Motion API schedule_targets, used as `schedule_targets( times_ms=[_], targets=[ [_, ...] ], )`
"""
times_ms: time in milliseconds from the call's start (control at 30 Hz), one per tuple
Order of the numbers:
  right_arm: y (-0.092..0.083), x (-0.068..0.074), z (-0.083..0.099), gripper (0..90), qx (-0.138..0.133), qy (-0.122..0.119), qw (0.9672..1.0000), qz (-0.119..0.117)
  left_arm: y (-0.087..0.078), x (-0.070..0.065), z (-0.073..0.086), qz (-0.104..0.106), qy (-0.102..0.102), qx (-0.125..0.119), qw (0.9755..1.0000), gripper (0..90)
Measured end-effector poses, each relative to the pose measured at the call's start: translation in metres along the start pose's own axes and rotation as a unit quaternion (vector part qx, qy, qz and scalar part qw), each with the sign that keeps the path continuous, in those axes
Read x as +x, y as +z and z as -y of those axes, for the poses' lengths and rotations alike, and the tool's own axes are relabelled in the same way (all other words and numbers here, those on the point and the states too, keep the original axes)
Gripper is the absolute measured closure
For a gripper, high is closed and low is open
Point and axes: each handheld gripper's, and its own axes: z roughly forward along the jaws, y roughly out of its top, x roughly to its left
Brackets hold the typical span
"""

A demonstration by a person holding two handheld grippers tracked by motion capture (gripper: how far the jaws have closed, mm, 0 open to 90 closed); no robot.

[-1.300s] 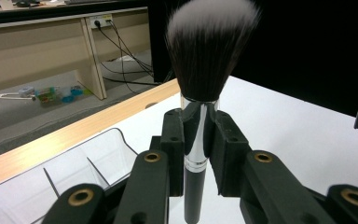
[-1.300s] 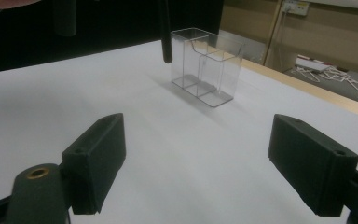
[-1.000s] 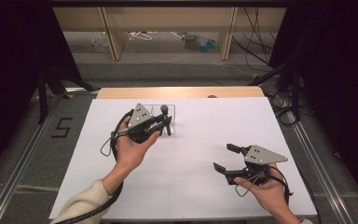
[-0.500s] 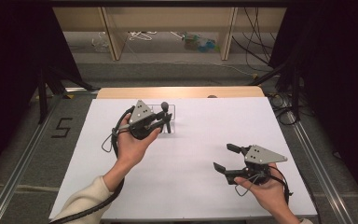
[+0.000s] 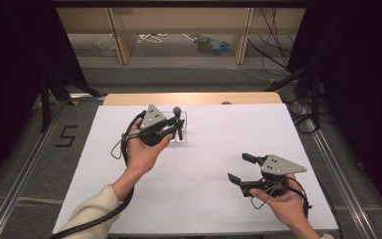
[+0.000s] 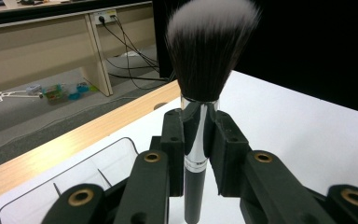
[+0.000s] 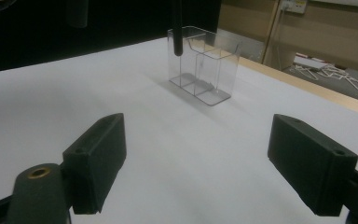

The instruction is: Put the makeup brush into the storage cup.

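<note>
A makeup brush (image 5: pixel 177 110) with a black handle, silver collar and dark white-tipped bristles (image 6: pixel 207 60) stands upright, bristles up, in my left gripper (image 5: pixel 176 127). That gripper (image 6: pixel 198 140) is shut on the brush just below the collar. The handle's lower end (image 7: pixel 177 32) hangs at the top rim of a clear plastic organizer (image 7: pixel 205 70) with several compartments; whether it is inside I cannot tell. The organizer (image 5: pixel 184 119) sits at the white table's far middle. My right gripper (image 5: pixel 241 168) rests at the front right, open, nothing between its jaws (image 7: pixel 196 158).
A white sheet (image 5: pixel 214 149) covers the table, with a wooden strip (image 5: pixel 194 98) along its far edge. Beyond lie a grey floor, wooden shelf legs (image 5: pixel 117 35) and loose cables (image 5: pixel 149 39). Dark curtains stand on both sides.
My left gripper has lifted the brush slightly and carried it a little farther over the organizer. The right gripper has stayed where it was.
</note>
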Motion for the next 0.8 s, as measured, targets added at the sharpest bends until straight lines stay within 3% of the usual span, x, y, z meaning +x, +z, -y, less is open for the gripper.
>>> schedule_targets(
  times_ms=[800],
  targets=[
    [0.0015, -0.0005, 0.0005, 20.2, -0.010, 0.000, 0.9999, -0.004, 0.0078, 0.0033, -0.0067, -0.002, 0.002, -0.004, 1.0000, 76.3]
  ],
)
